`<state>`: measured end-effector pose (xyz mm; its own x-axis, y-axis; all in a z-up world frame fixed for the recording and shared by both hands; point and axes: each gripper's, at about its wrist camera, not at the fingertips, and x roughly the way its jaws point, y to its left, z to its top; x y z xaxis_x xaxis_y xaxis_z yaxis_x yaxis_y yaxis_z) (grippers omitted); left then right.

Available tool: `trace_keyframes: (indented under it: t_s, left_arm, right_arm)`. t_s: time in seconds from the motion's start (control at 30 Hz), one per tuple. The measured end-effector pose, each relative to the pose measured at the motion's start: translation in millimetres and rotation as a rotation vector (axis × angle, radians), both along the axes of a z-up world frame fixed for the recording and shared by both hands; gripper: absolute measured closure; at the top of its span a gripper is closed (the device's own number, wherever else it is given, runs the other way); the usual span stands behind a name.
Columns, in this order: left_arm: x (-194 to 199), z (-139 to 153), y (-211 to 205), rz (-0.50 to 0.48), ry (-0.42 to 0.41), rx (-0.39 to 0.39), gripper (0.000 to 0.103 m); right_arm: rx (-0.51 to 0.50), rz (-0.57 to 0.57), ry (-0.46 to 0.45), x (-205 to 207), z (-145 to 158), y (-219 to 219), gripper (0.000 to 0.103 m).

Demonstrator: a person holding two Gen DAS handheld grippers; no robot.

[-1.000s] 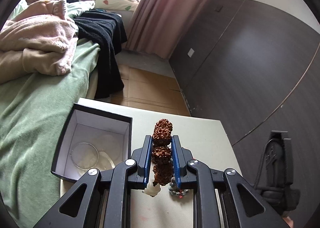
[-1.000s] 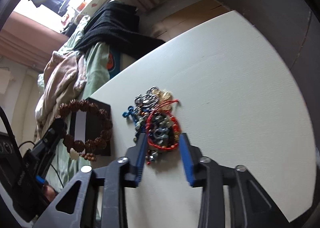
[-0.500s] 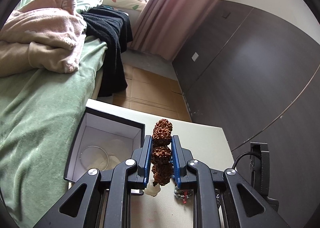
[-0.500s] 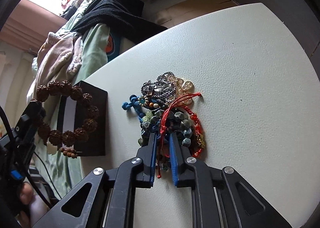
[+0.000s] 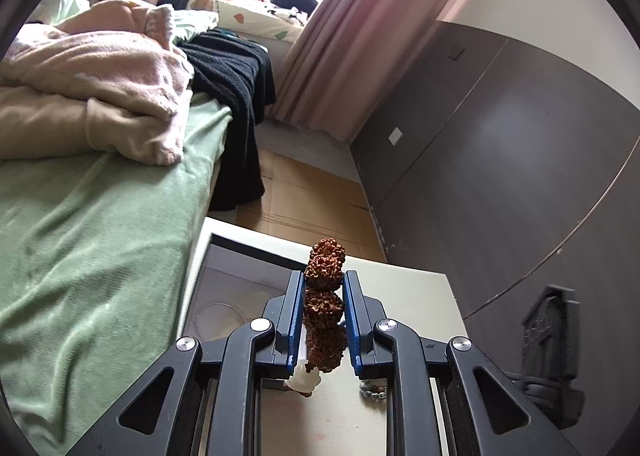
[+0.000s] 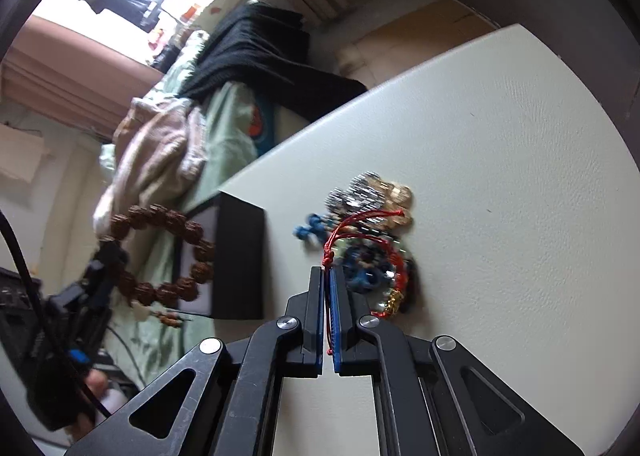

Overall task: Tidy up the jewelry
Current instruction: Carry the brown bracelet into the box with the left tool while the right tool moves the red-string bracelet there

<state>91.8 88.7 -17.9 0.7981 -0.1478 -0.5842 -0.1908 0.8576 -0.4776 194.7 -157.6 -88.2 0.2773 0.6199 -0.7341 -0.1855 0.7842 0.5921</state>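
My left gripper is shut on a brown rough-bead bracelet and holds it in the air beside the open black box with a white lining. In the right wrist view the same bracelet hangs as a ring in front of the box. My right gripper is shut on the cord of a red string bracelet, which lies on a pile of jewelry on the white table.
A bed with a green sheet, pink blankets and a black garment lies left of the table. A dark panelled wall stands on the right. A black object sits at the table's right edge.
My right gripper closed on the red string bracelet's cord and has drawn it up and left from the pile. My left gripper moved the brown bracelet further over toward the box.
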Motion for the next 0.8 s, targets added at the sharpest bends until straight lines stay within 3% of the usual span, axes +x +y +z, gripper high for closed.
trace_keyframes:
  t_s: [0.33, 0.7, 0.73, 0.77, 0.8]
  left_arm:
    - [-7, 1, 29, 0.069, -0.016, -0.021, 0.083]
    - [-3, -6, 55, 0.125, 0.004, -0.046, 0.083]
    - [-3, -7, 56, 0.124, 0.006, -0.049, 0.083]
    - [-2, -7, 56, 0.121, 0.009, -0.048, 0.083]
    - [-2, -7, 55, 0.116, 0.011, -0.046, 0.083]
  right_arm:
    - [0.154, 0.093, -0.123, -10, 34, 38, 0.098]
    - [0.233, 0.218, -0.138, -12, 37, 102, 0.097]
    - [0.222, 0.23, -0.127, -11, 35, 106, 0.089]
    - [0.204, 0.237, -0.105, -10, 32, 110, 0.072]
    - [0.196, 0.226, -0.098, -9, 30, 108, 0.065]
